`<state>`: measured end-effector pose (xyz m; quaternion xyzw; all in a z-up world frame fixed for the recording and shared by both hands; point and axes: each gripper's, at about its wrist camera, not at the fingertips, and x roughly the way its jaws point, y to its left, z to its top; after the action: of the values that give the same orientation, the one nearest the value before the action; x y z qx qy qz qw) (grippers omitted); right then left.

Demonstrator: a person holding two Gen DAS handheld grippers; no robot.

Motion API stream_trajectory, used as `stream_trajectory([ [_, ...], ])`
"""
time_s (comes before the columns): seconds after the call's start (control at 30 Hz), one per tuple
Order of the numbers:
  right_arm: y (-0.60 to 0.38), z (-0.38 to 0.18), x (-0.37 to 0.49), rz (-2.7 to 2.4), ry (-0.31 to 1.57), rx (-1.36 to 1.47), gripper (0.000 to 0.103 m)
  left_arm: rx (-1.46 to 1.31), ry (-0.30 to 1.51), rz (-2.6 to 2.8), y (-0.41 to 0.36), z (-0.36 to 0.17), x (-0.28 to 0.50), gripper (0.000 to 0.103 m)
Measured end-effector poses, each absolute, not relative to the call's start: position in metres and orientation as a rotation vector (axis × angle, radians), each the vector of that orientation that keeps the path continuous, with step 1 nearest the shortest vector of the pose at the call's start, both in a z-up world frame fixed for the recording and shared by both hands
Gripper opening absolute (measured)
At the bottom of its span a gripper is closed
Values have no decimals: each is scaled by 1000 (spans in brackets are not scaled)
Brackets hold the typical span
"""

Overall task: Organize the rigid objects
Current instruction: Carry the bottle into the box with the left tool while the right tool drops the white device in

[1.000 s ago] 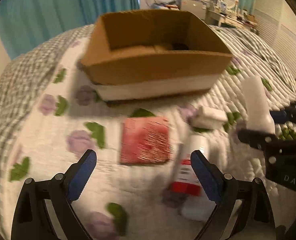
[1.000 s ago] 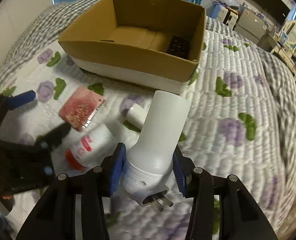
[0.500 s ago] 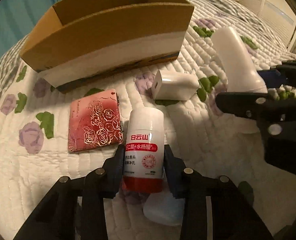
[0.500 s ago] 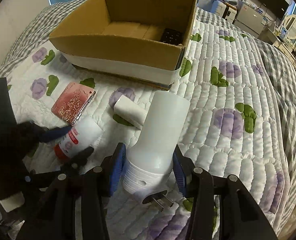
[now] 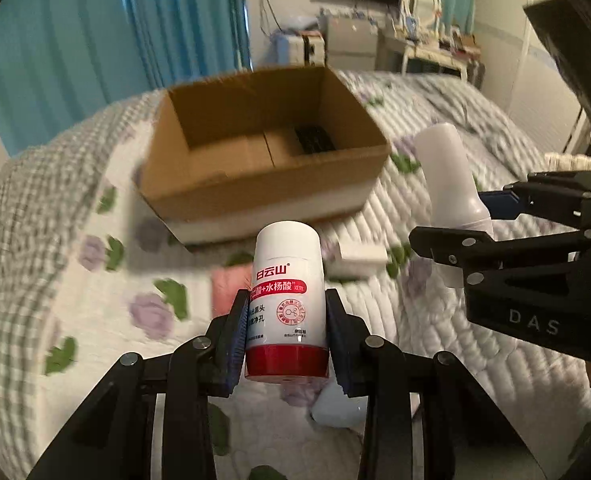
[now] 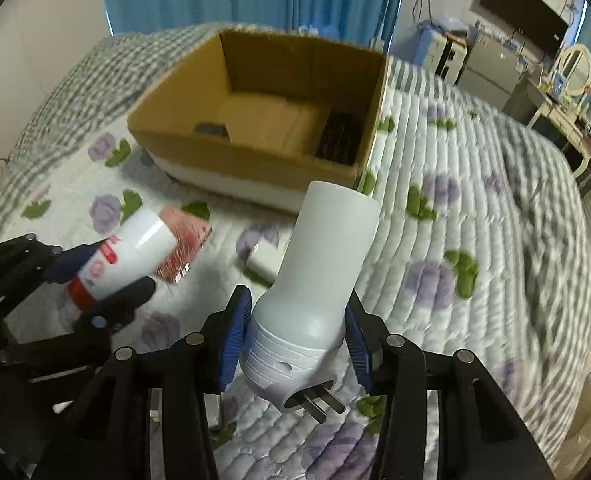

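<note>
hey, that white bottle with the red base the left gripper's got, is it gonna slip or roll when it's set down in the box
The white bottle looks rigid, smooth and glossy, so it may slip in the left gripper, whose pads clamp only its lower half. It is a round cylinder, so on its side in the cardboard box it would likely roll; upright it might tip.

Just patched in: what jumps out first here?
Both tongs are loaded: the left tongs grip a red-and-white bottle, the right tongs a white plug-in device with prongs showing. Beyond them an open cardboard box sits on the floral quilt.
</note>
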<state>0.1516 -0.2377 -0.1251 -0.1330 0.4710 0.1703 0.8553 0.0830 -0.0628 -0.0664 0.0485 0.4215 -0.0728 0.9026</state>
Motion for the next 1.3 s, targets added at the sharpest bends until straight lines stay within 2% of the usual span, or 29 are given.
stream_trajectory([
  [0.2,-228,-91,163,381,915,-300,46,54,813,-125,-43,-35,101,36],
  [0.6,-210,-42,232,404,790,-282,46,7,744,-71,-15,8,201,36],
  [0.93,-195,-63,290,420,817,-280,45,31,842,-45,-14,-36,277,37],
  [1.1,-195,-82,300,431,849,-278,45,58,860,-72,-21,-52,281,37],
  [1.13,-196,-84,300,434,851,-276,45,64,863,-75,-22,-53,280,39],
  [1.3,-201,-86,298,431,852,-263,45,62,829,-56,-20,-41,277,41],
])
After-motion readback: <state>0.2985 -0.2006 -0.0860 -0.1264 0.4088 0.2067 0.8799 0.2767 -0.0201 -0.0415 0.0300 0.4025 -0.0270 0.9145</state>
